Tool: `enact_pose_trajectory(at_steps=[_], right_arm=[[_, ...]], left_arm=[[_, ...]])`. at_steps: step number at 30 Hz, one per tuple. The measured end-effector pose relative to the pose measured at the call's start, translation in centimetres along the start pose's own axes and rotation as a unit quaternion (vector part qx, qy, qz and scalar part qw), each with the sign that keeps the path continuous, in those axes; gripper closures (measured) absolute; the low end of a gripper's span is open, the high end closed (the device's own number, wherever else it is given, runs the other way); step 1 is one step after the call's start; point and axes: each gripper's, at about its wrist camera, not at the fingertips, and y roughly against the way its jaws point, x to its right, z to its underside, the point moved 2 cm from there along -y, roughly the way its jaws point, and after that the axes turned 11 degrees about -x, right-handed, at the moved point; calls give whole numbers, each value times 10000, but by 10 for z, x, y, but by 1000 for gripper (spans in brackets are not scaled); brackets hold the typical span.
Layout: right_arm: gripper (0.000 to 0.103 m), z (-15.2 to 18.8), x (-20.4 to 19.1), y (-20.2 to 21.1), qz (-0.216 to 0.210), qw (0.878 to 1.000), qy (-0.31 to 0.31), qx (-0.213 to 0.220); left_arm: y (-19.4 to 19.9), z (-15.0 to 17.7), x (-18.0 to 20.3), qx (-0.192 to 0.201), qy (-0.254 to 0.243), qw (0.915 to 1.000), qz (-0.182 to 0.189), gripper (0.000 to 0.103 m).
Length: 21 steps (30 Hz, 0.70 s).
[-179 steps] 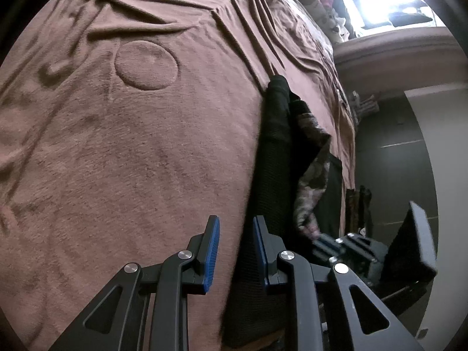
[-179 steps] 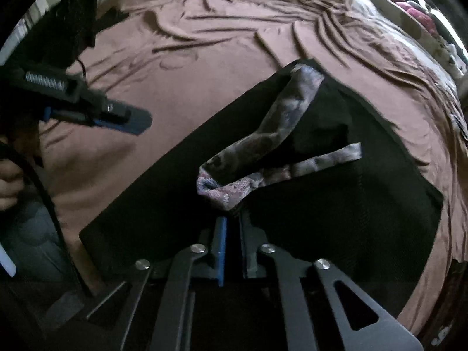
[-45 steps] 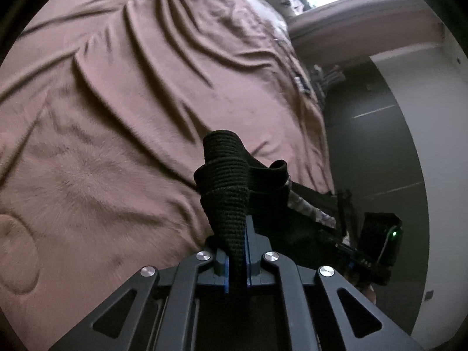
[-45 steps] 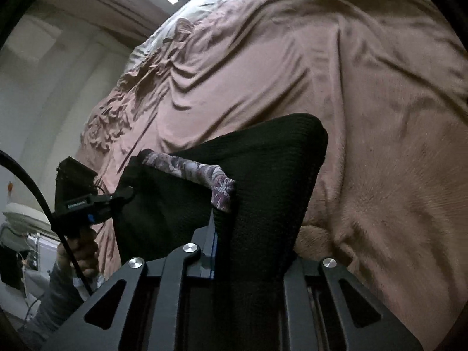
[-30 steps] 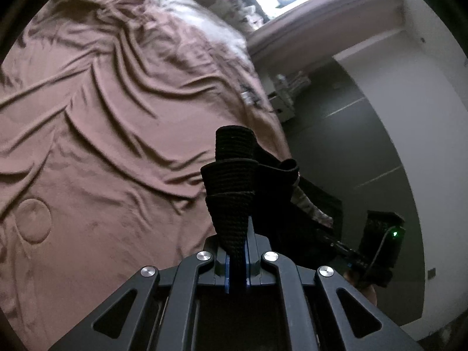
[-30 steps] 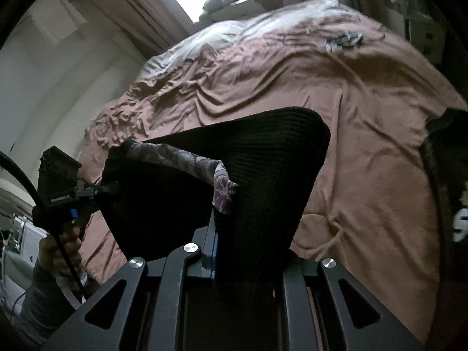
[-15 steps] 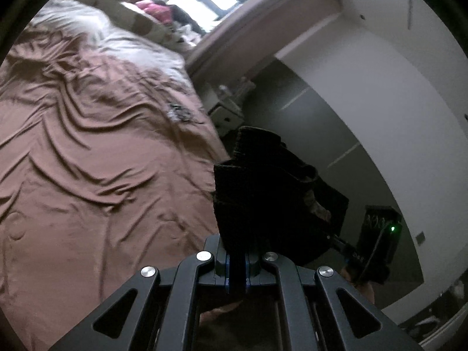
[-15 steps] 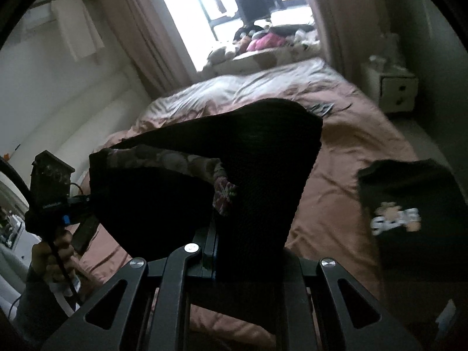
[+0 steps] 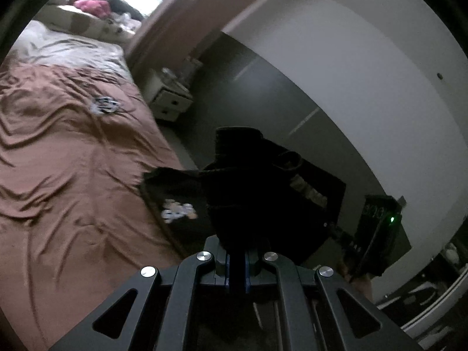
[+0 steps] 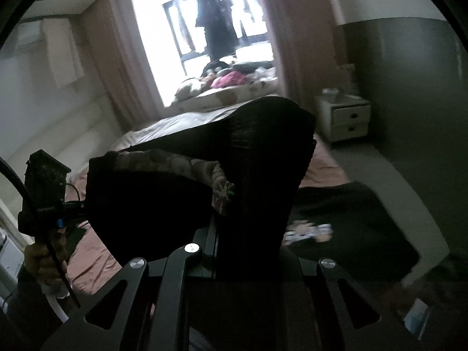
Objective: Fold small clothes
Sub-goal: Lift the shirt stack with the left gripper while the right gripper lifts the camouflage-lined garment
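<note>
A black knit garment (image 9: pixel 263 193) with a floral trim (image 10: pixel 175 163) hangs in the air above the bed, stretched between both grippers. My left gripper (image 9: pixel 237 263) is shut on one bunched corner of it. In the right wrist view the same garment (image 10: pixel 263 158) drapes over my right gripper (image 10: pixel 234 234), which is shut on its other side with the far finger hidden by cloth. Each gripper shows in the other's view: the right gripper (image 9: pixel 336 231) at lower right, the left gripper (image 10: pixel 82 204) at far left, held by a hand (image 10: pixel 41 260).
A brown sheet covers the bed (image 9: pixel 73 175). A black T-shirt with a white print (image 9: pixel 178 210) lies at the bed's near edge, below the held garment. A white nightstand (image 10: pixel 345 117) stands beside the bed, a grey wall behind it. The bright window (image 10: pixel 216 23) is far back.
Both grippers have risen and swung with the garment, lifting it off the bed. The views now look across the room, and the printed black T-shirt has come into sight.
</note>
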Motion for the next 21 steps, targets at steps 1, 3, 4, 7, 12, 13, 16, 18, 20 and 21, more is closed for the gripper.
enact_pose_trajectory(at_steps=[1, 3, 4, 7, 12, 13, 16, 18, 20, 21], right_arm=[[93, 2, 7, 11, 60, 10000, -39, 39], [93, 2, 19, 30, 205, 9997, -88, 100], [93, 1, 25, 43, 309, 9994, -110, 139], [93, 1, 38, 72, 545, 9982, -165, 173], [93, 1, 41, 105, 896, 9955, -141, 292], [93, -1, 37, 106, 913, 9952, -141, 327], [93, -1, 42, 103, 1010, 9941, -190, 342], [93, 0, 46, 100, 1097, 9930, -282, 327], [93, 2, 40, 90, 1161, 9922, -322, 306], [93, 3, 39, 85, 1181, 9919, -354, 300]], left_arm=[[-9, -2, 6, -38, -50, 10000, 33, 97], [-28, -6, 21, -133, -100, 9997, 205, 97], [-35, -8, 26, -177, -83, 9994, 291, 97], [-58, -15, 43, -322, -41, 9983, 479, 97], [-90, -21, 72, -416, -126, 9964, 727, 97], [-98, -22, 76, -451, -143, 9960, 759, 97], [-122, -24, 83, -594, -181, 9947, 814, 97], [-137, -24, 85, -698, -191, 9940, 816, 97], [-151, -26, 85, -771, -195, 9934, 822, 97], [-160, -27, 82, -810, -189, 9931, 822, 97]])
